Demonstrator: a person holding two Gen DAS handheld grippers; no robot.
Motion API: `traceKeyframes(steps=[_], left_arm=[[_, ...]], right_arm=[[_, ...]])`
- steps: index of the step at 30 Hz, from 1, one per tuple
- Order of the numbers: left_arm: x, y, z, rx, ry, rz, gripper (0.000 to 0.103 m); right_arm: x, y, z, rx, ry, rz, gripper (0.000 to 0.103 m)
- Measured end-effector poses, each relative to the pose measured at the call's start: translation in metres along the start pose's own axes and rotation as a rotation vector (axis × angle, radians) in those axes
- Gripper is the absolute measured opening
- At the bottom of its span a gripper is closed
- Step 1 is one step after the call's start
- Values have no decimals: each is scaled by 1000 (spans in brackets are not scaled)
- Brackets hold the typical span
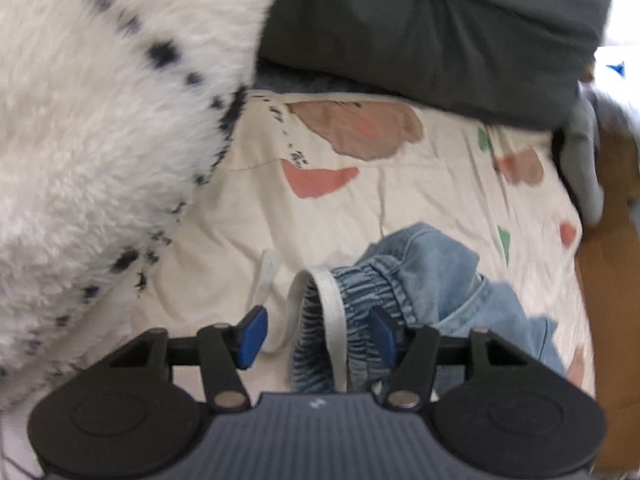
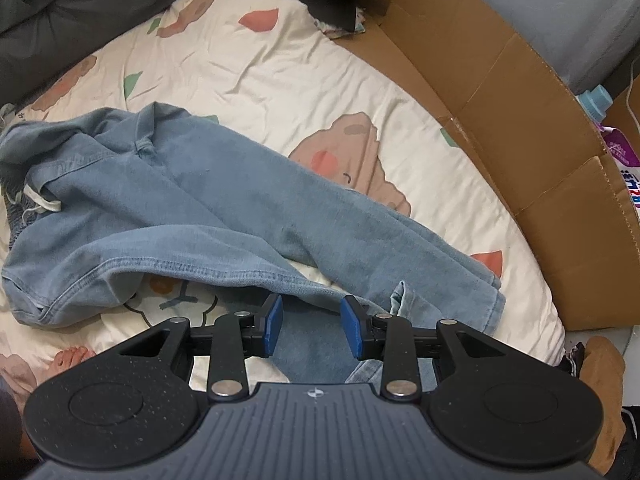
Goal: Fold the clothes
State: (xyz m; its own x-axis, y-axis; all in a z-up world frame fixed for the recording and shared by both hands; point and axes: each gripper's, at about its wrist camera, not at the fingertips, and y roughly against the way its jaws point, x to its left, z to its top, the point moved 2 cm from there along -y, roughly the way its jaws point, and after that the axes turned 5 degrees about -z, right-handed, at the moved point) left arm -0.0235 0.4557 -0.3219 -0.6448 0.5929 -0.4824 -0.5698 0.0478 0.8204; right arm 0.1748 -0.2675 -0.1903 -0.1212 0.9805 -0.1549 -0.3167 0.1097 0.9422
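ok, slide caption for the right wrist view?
Right gripper open over light-blue jeans lying unfolded on a printed bedsheet, cardboard box alongside.

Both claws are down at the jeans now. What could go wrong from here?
The left claw straddles the waistband beside the white drawstring; closing may pinch only the string. The jeans lie twisted and crumpled, so creases may get folded in. The fluffy white garment lies close and might snag.

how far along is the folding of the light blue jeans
Barely started. The light blue denim jeans lie crumpled and unfolded on the cream patterned bedsheet. The left gripper is open around their elastic waistband; the right gripper is open over a leg. All folds remain.
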Motion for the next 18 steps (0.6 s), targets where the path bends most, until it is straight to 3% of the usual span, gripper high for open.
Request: traceKeyframes(steps=[2,6,7,13,18], left_arm=[[3,-5,2,-5,43,-28,42],[3,-8,5,-6,76,-80,6],[1,-6,6,-11,64,-82,2],[-21,24,9,-65,-45,-117,0],[-39,43,2,-87,-116,-156,0]], right_arm=[[3,-1,1,4,3,5,39],[11,2,7,-6,7,36,39],[15,3,9,-13,11,48,39],[35,22,23,-57,25,96,51],[44,37,30,-82,21,114,52]])
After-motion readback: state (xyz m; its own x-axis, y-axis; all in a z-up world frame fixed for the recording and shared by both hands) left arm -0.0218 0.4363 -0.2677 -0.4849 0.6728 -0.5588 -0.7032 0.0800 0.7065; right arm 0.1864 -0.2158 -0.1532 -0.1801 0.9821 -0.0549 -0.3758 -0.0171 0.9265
